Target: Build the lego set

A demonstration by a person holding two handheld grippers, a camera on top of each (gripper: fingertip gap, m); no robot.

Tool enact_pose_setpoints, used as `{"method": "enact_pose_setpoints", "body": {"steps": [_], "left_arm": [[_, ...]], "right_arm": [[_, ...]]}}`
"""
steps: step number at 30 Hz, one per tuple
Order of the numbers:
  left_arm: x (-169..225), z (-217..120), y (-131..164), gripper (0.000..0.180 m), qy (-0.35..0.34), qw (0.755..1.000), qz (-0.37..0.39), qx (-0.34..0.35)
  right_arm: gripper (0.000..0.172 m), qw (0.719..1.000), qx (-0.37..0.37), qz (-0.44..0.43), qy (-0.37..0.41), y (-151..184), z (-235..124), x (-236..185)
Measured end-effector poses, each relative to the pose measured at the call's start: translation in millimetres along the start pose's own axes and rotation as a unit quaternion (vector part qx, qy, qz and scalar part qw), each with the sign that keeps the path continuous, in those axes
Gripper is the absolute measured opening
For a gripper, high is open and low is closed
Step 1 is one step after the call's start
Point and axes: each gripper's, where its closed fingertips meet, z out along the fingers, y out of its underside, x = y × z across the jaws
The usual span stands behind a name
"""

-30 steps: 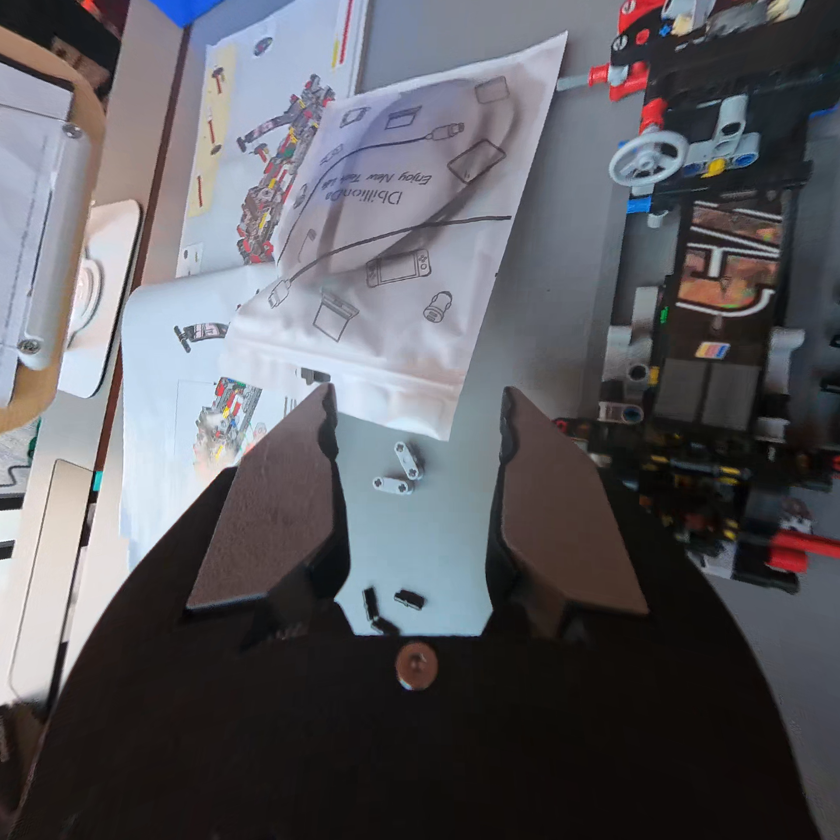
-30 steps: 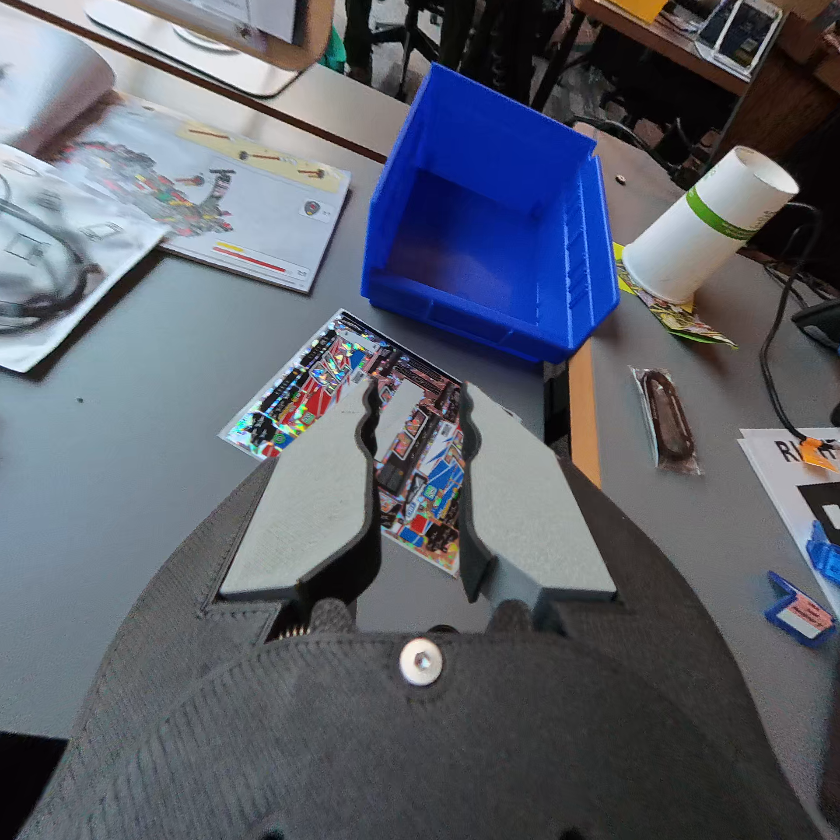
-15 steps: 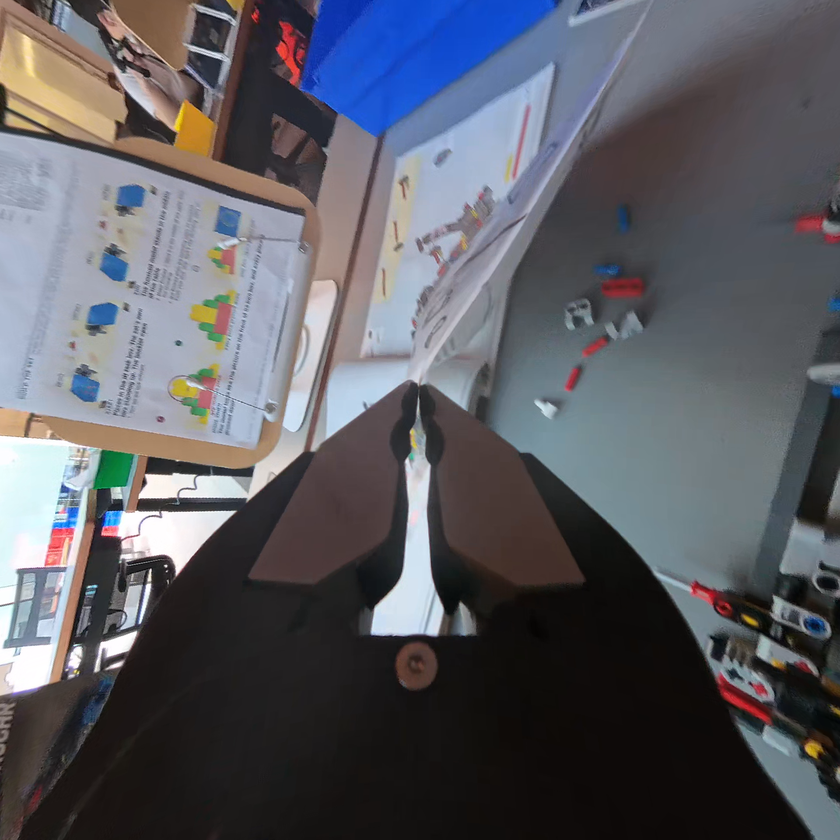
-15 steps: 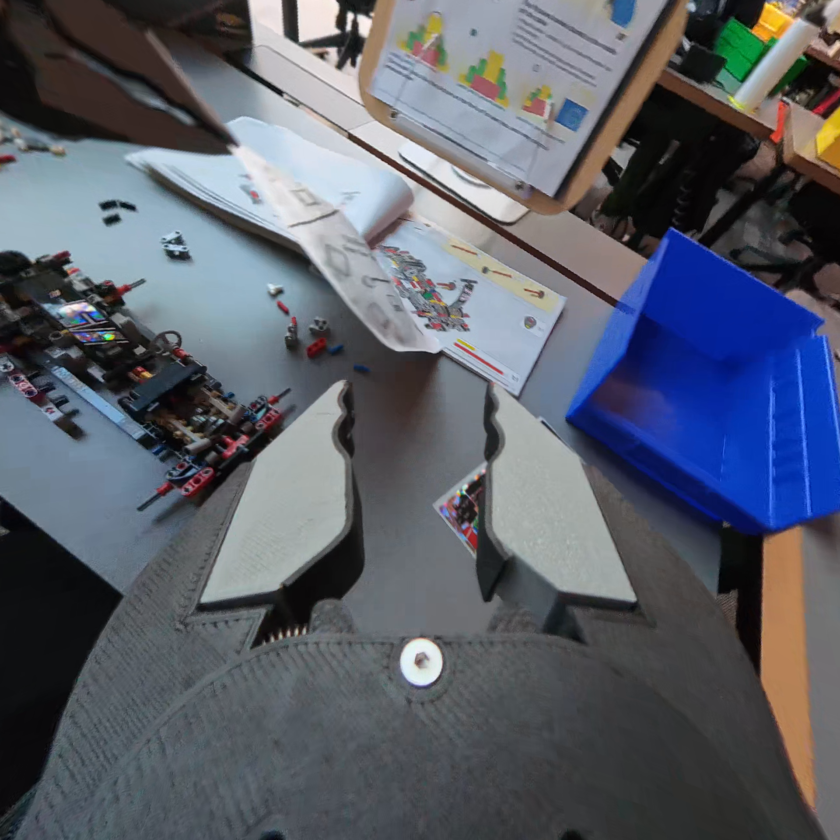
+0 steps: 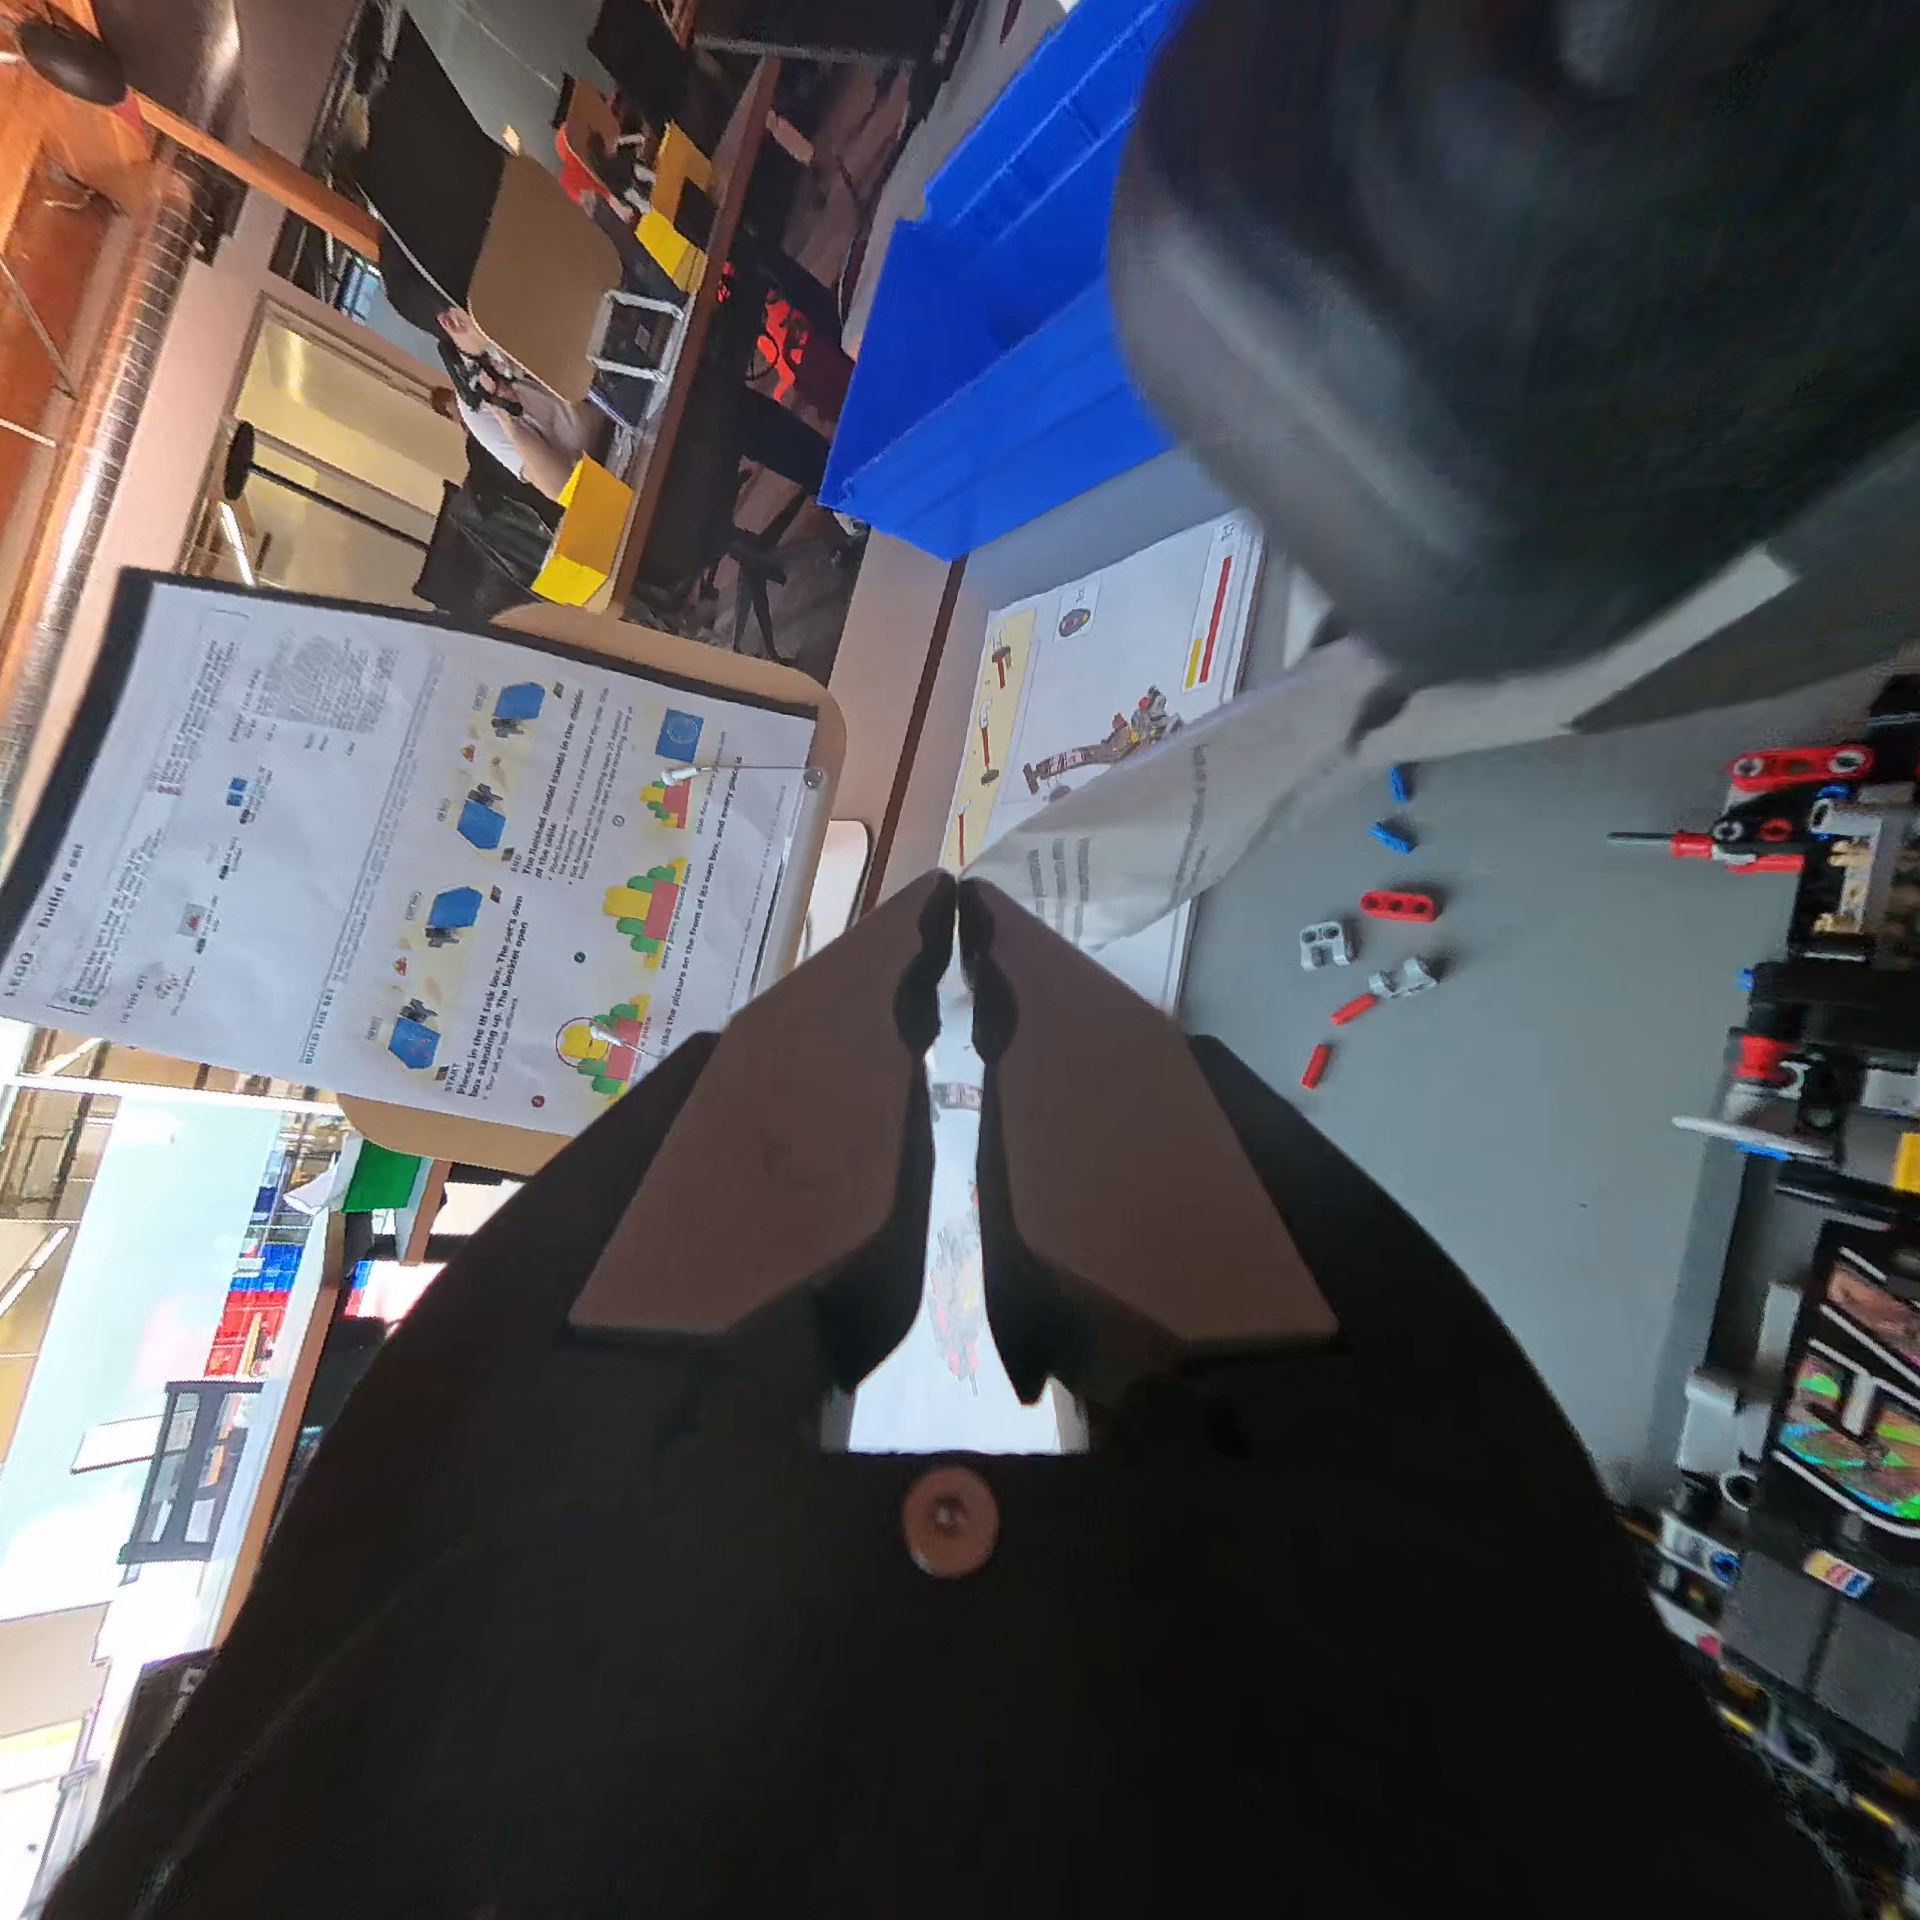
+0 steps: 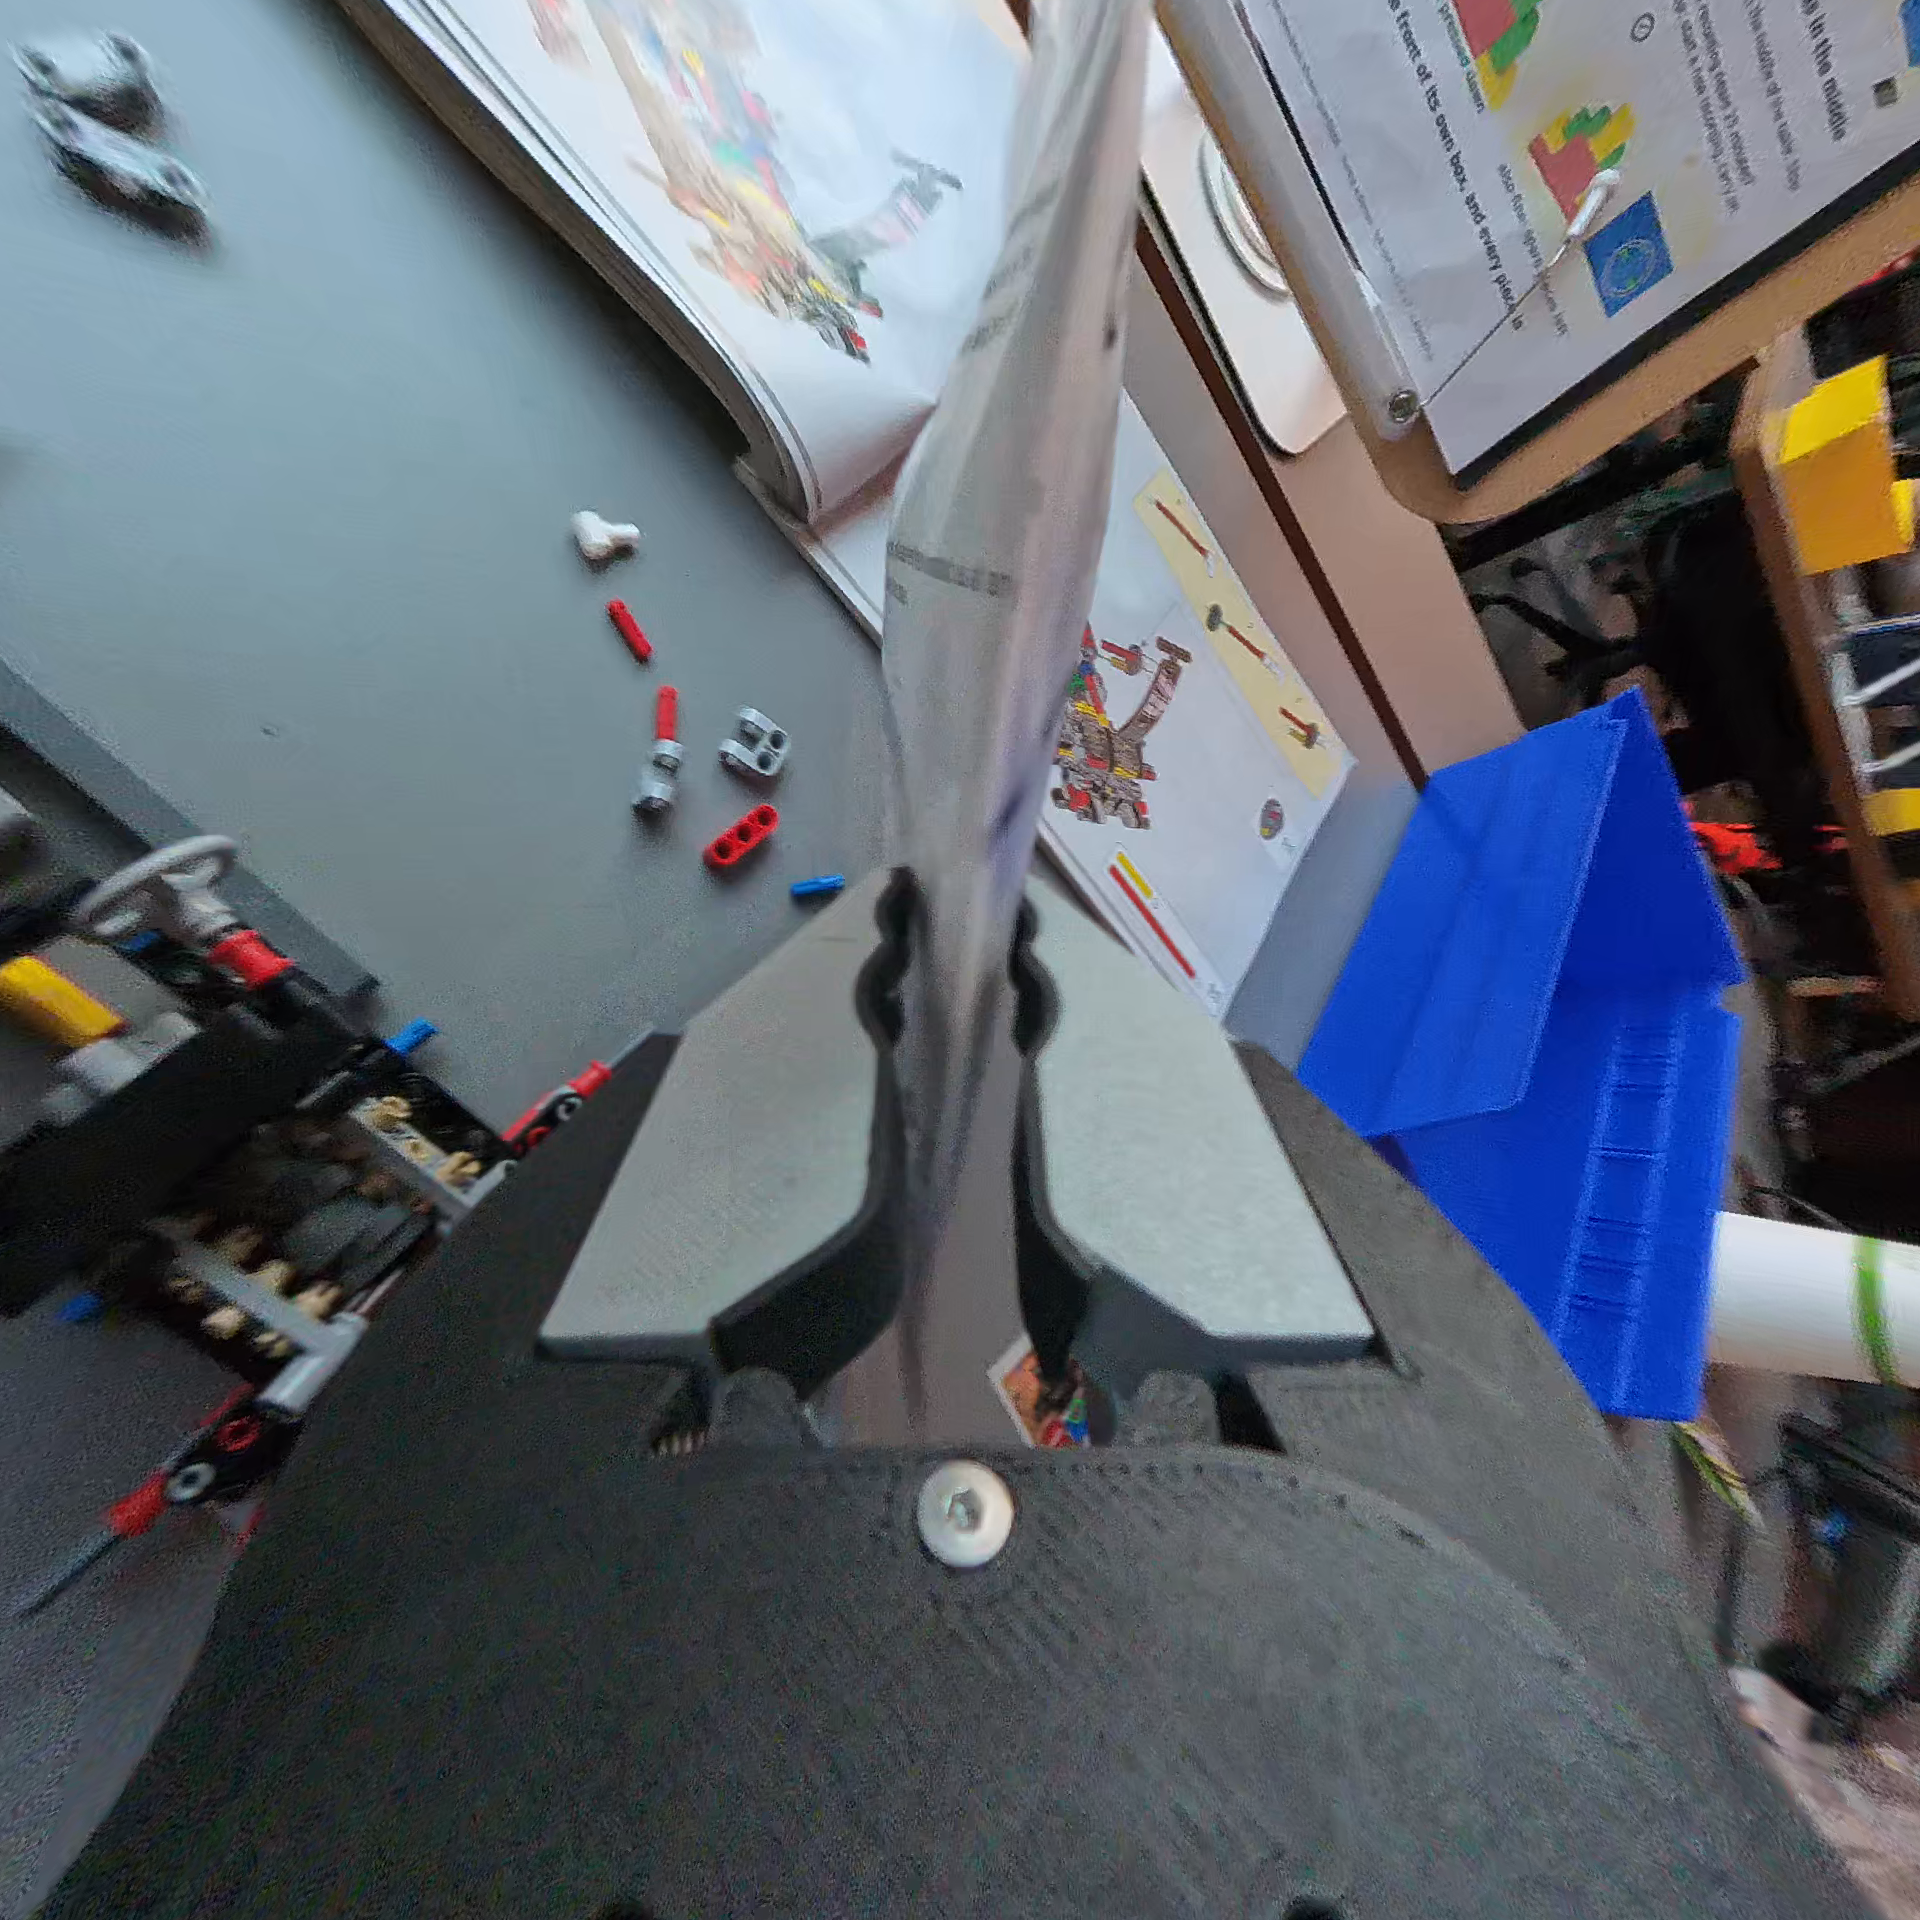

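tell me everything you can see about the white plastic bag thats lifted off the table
The white plastic bag is a thin, matte, flat pouch with dark printing on its face, blurred here. It hangs in the air, stretched between two claws above the grey table and the open instruction booklet. The left claw is shut on one corner; the bag's other end runs between the right claw's fingers. It looks slightly twisted along its length.

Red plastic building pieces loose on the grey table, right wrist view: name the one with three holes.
The flat red three-hole beam, lying closest to the right tool. The other loose red pieces, the short red pin and the red-tipped grey axle connector, are thin rods without holes.
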Motion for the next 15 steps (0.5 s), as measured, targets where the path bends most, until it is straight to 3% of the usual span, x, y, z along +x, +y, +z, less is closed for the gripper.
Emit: {"method": "enact_pose_setpoints", "body": {"steps": [5,9,11,15], "left_arm": [[8,-18,-14,0.001,0.021,0.999,-0.024,0.013],[9,-62,-24,0.028,0.054,0.989,-0.123,0.059],[10,-87,-13,0.05,0.066,0.98,-0.172,0.072],[27,-121,38,0.049,0.094,0.958,-0.257,0.083]], "right_arm": [[0.004,0.996,-0.005,-0.027,0.085,0,-13,34],[0.004,0.99,0.015,-0.025,0.14,9,-47,65],[0.004,0.985,0.022,-0.012,0.171,25,-71,88],[0.004,0.967,0.007,0.03,0.252,86,-125,152]]}}
